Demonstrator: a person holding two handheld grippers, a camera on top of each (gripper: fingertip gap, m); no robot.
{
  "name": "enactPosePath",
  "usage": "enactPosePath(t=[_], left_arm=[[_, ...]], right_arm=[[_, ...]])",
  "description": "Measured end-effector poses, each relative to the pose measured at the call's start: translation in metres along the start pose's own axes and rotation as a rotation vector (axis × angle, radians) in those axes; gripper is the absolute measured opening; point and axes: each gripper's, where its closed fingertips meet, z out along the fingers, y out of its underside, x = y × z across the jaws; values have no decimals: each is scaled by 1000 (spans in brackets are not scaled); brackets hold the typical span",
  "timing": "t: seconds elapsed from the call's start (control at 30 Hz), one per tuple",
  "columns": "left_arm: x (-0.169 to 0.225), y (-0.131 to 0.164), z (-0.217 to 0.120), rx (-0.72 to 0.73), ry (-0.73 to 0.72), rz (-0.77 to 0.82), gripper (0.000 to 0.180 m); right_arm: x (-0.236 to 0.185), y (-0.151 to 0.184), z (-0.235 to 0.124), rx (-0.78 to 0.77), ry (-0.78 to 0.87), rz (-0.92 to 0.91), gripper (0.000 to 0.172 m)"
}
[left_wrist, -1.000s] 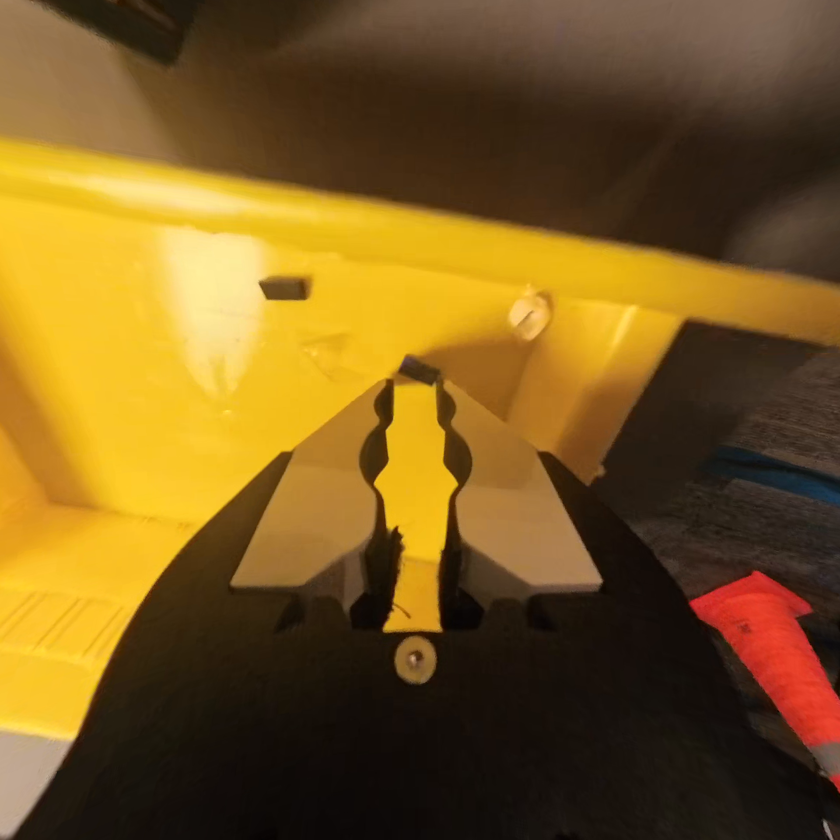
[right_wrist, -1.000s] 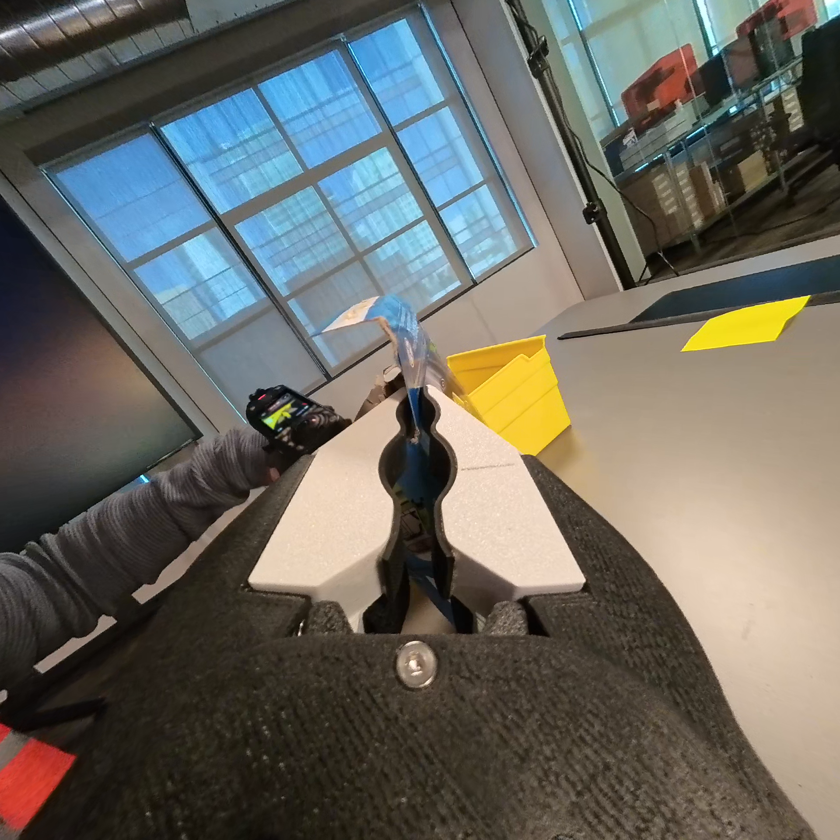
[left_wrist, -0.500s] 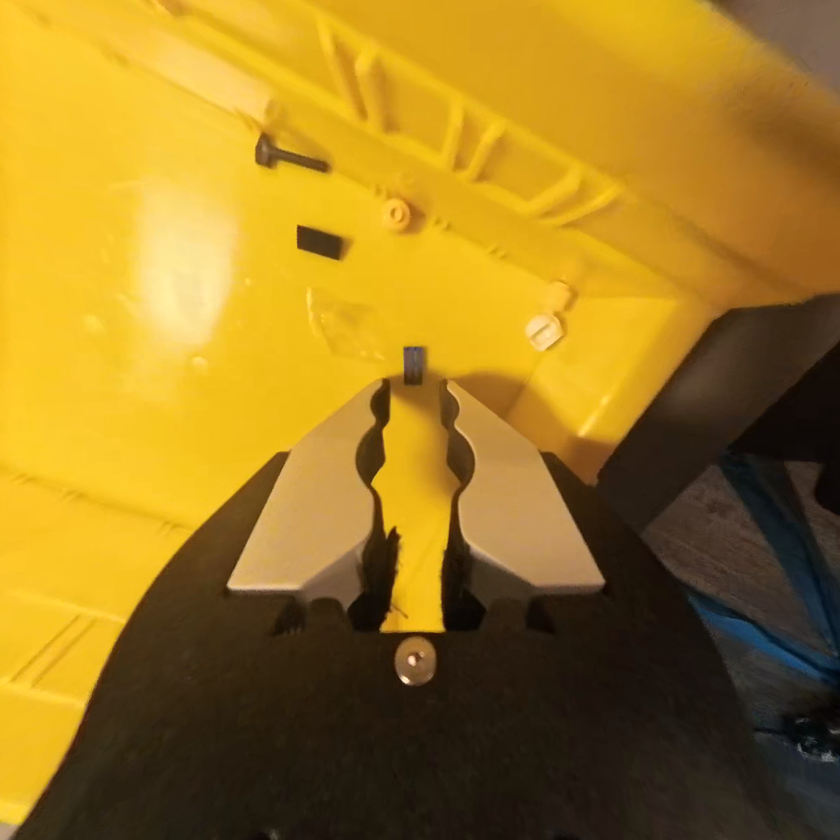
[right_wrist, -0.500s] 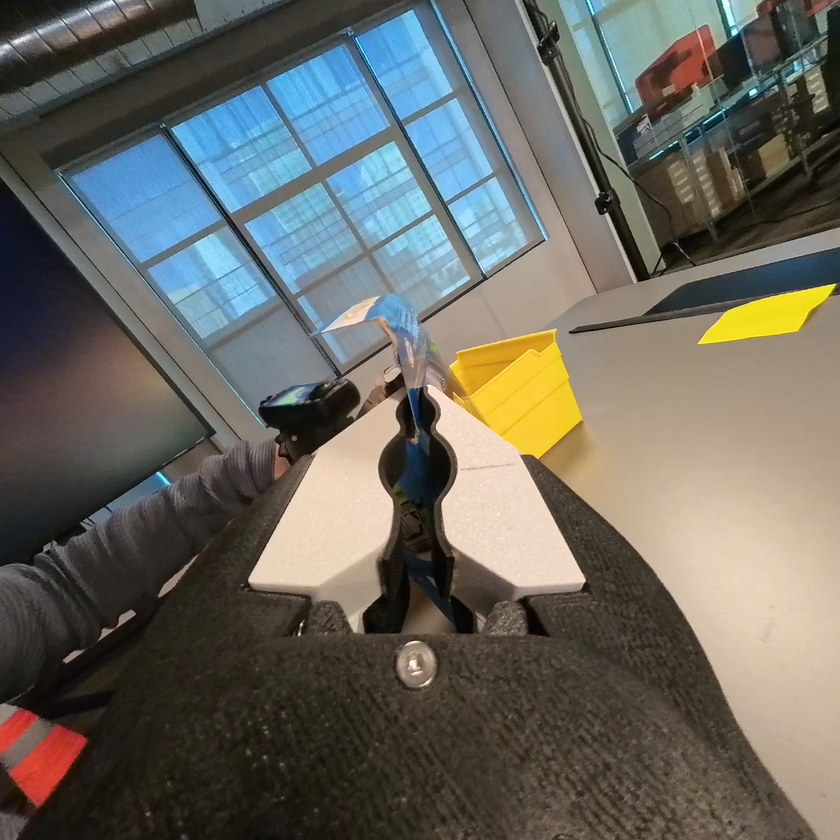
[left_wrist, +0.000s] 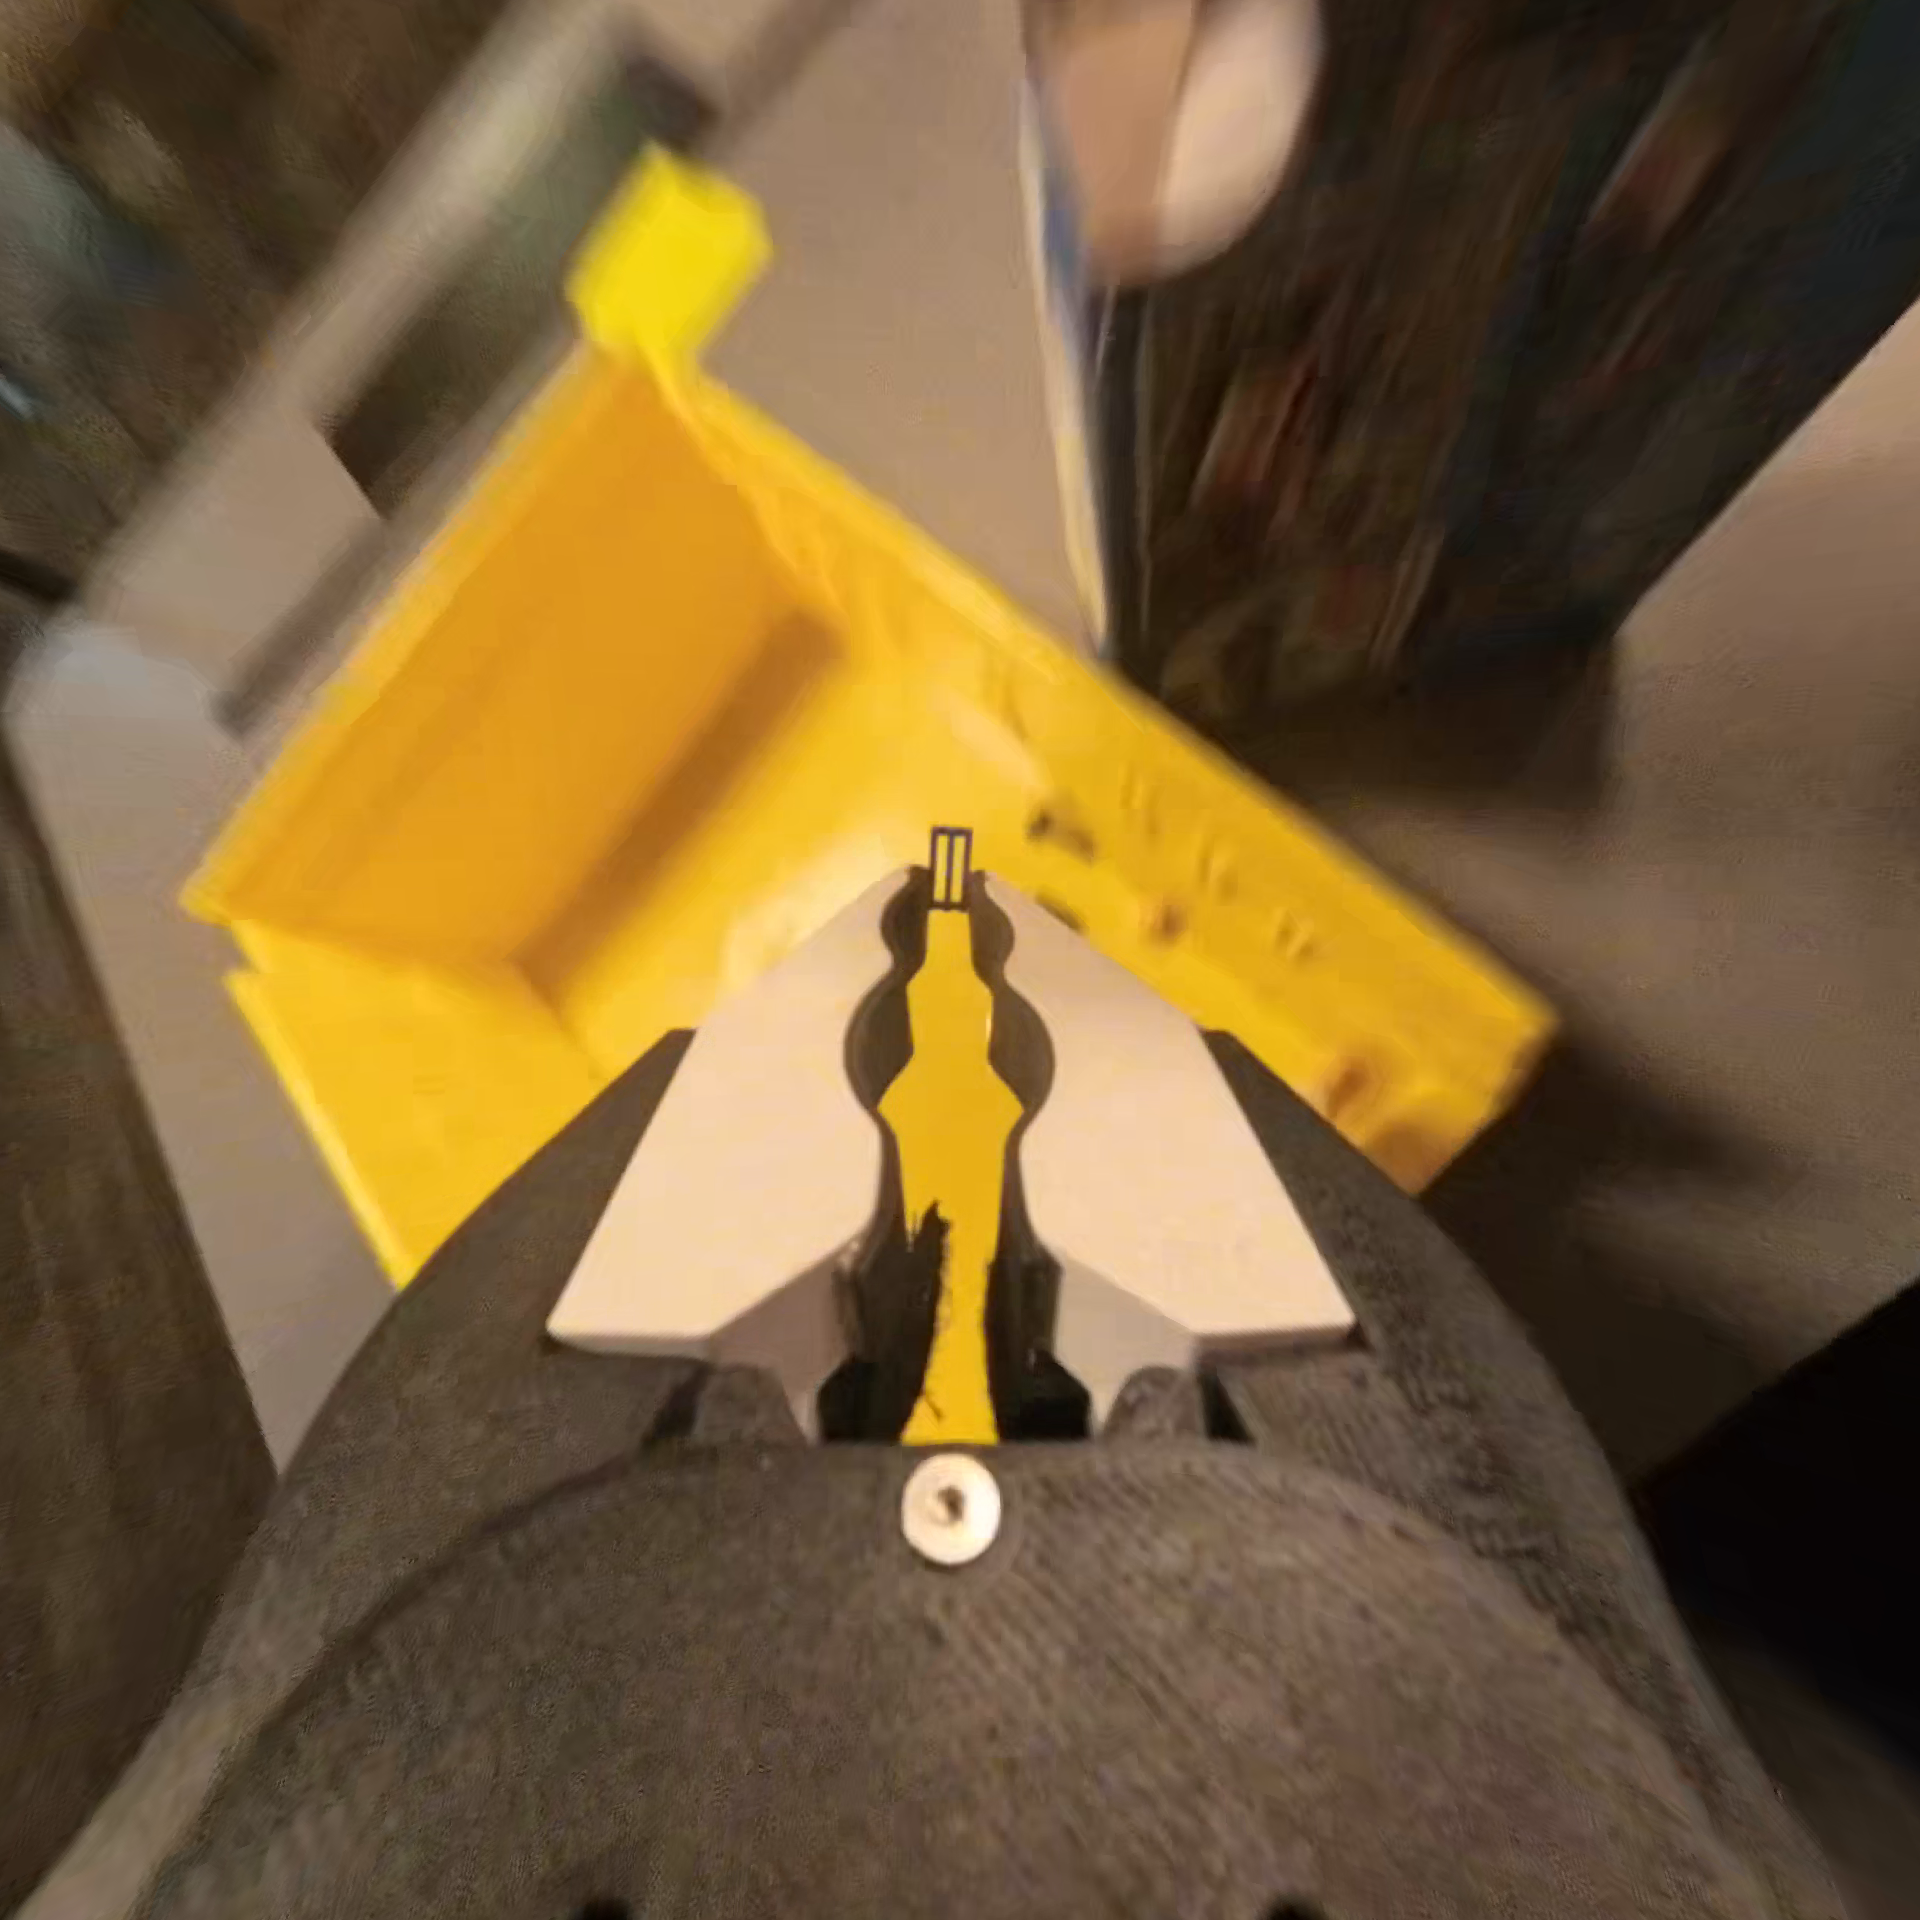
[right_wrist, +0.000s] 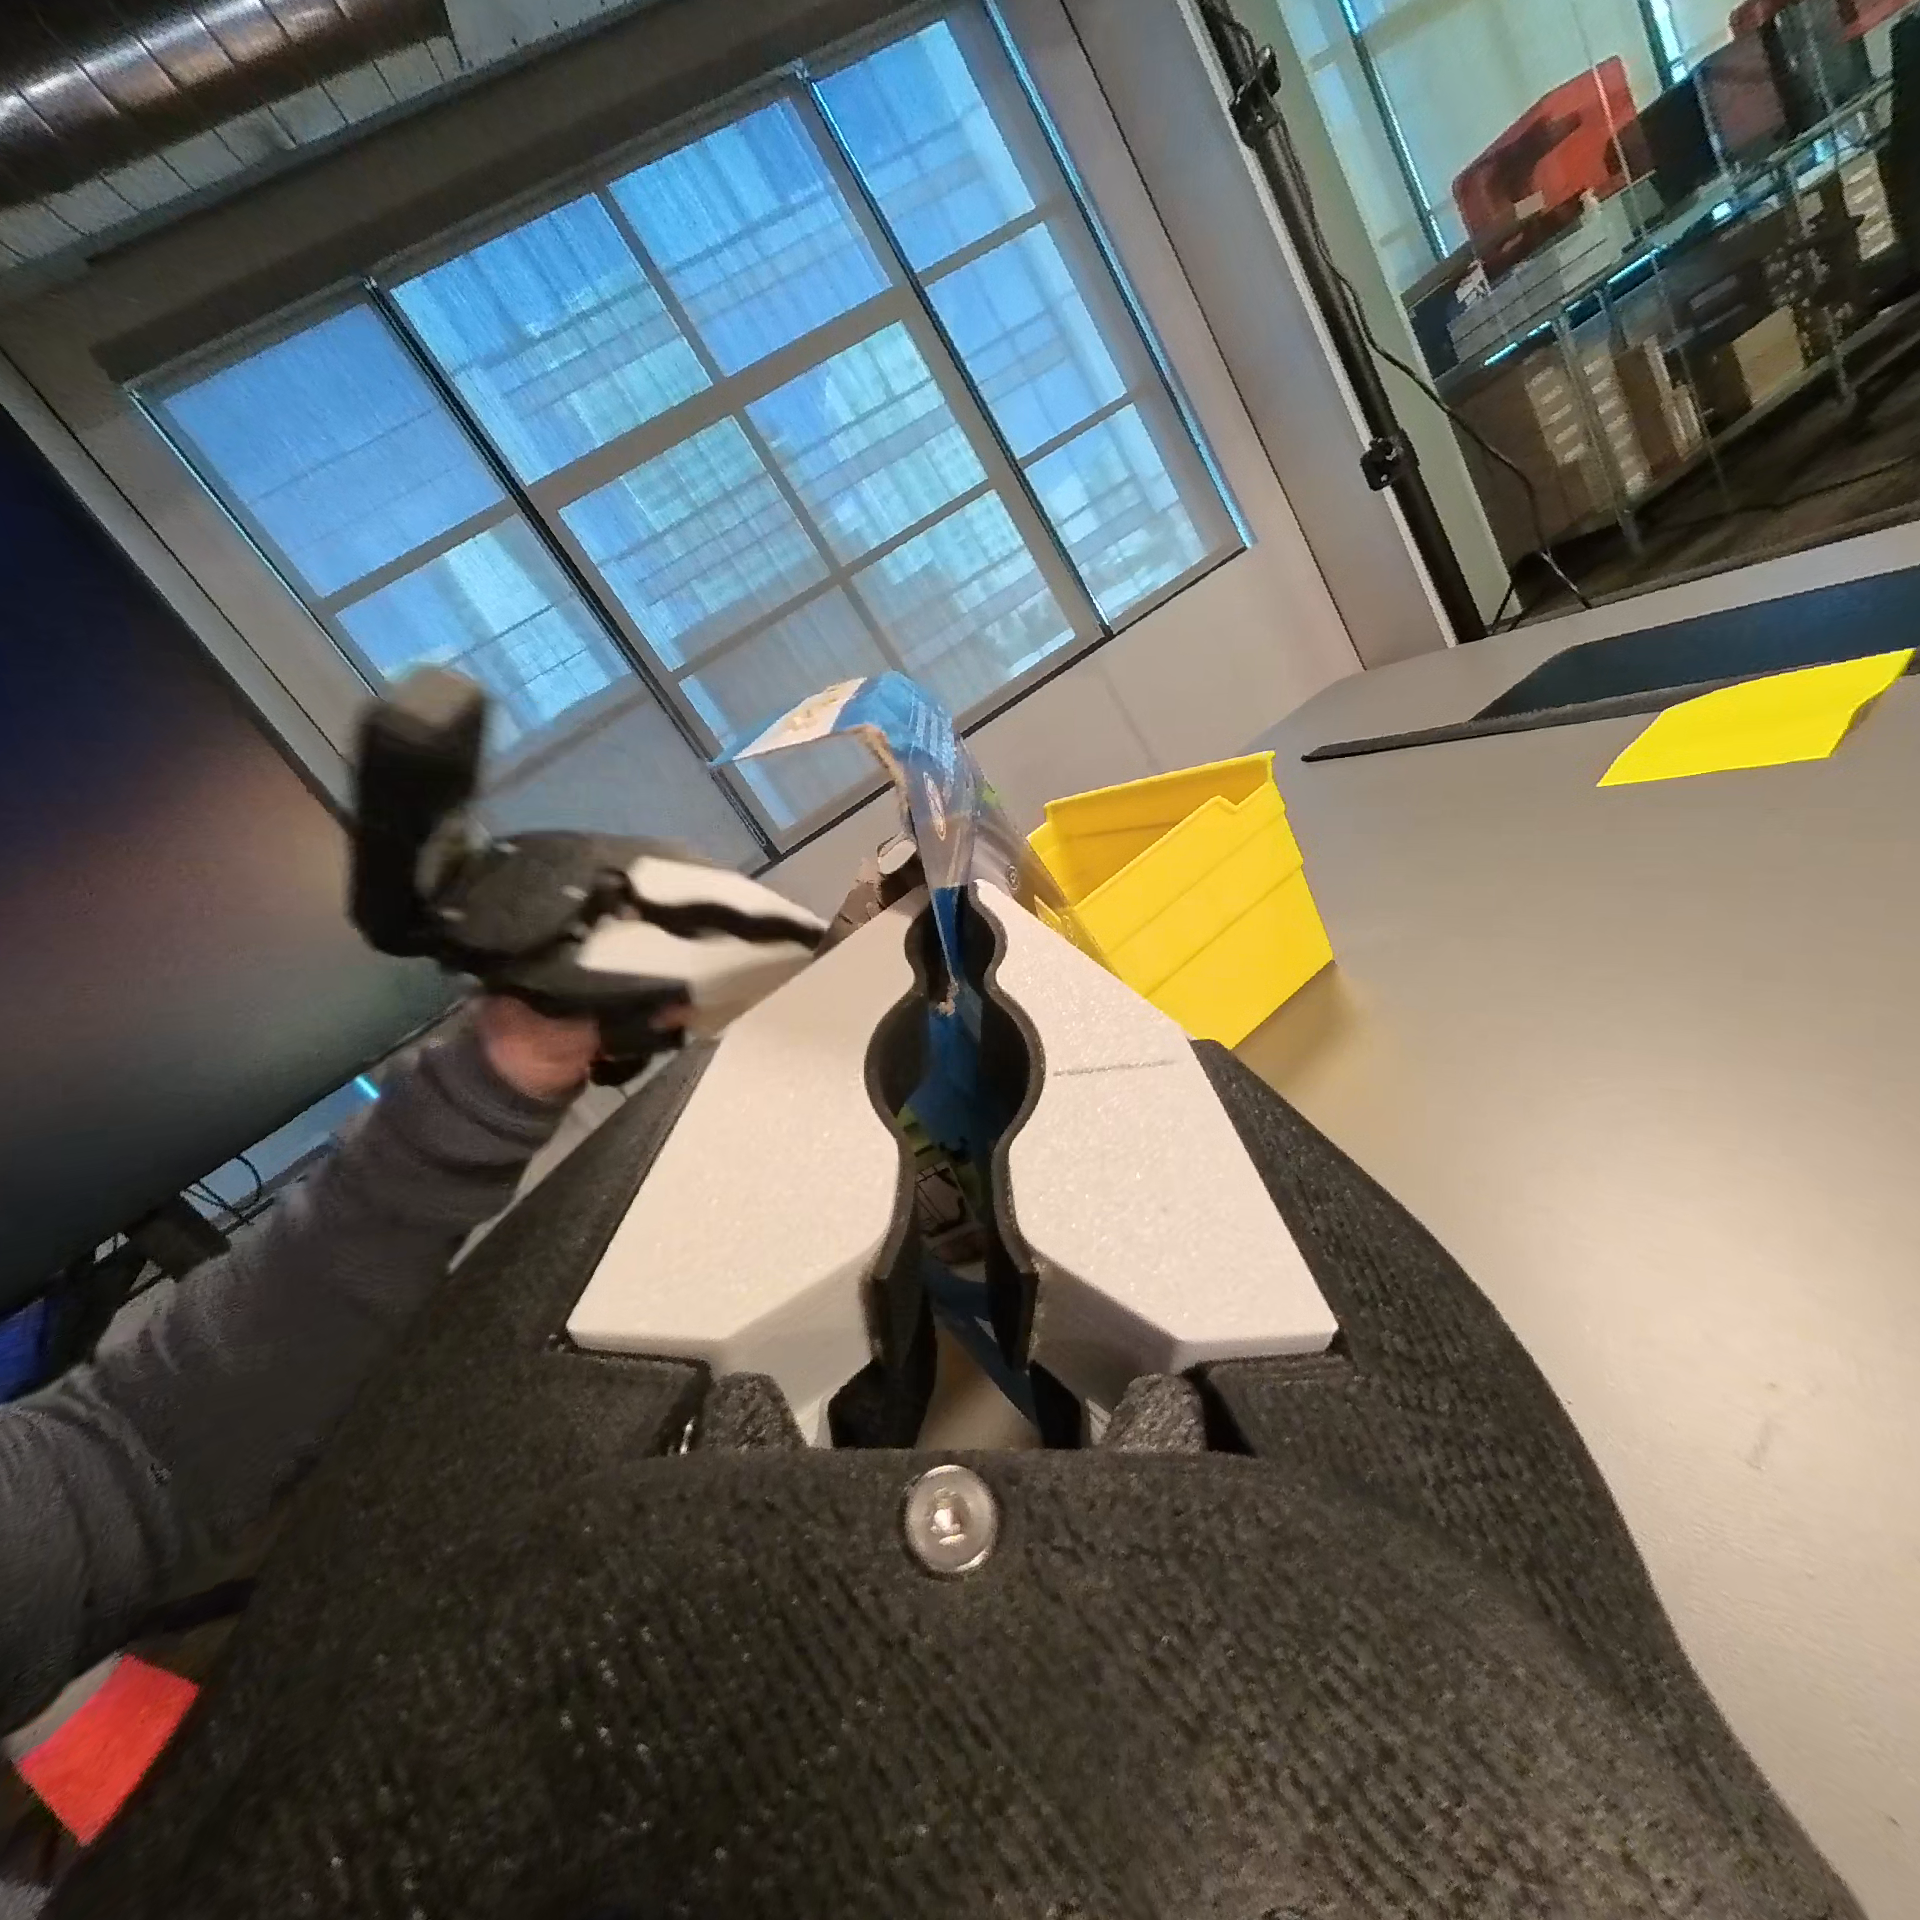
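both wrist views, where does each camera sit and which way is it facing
Left wrist view: sits behind the left gripper, looking down at a yellow plastic bin on the grey table; its white fingers pinch a small dark rectangular piece.
Right wrist view: sits behind the right gripper, looking across the table toward a large window; its fingers clamp a blue cardboard package; a hand and grey sleeve show.
Shared: the yellow bin and the left gripper.

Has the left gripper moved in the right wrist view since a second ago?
Yes. The left gripper has swung right against the window, and now sits beside the blue package.
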Motion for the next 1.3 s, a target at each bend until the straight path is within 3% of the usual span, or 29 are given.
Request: enactPosePath(t=[0.13,0.23,0.43,0.5,0.7,0.8,0.9,1.0,1.13,1.3], left_arm=[[7,-77,-43,245,-159,120,6],[57,-114,-40,343,0,218,6],[78,-121,5,194,2,363,7],[78,-118,13,152,2,355,18],[66,-118,-6,212,54,203,28],[28,-104,-25,246,-52,56,21],[-3,-61,-22,164,-79,-80,19],[0,-10,7,-2,68,-146,24],[25,44,47,-169,281,35,36],[41,64,72,-194,475,52,41]], right_arm=[[-1,1,1,-3,-1,-12,0],[0,0,0,0,1,-8,0],[-1,1,0,-1,-1,-10,0],[-1,1,-1,-2,-4,-5,0],[0,0,-2,1,-2,0,0],[1,-1,-2,3,-2,-4,0],[-1,0,-1,-2,-3,-34,0],[-3,2,1,1,-12,-58,0],[-5,3,2,4,-17,-85,0],[-13,6,4,4,-35,-128,0]])
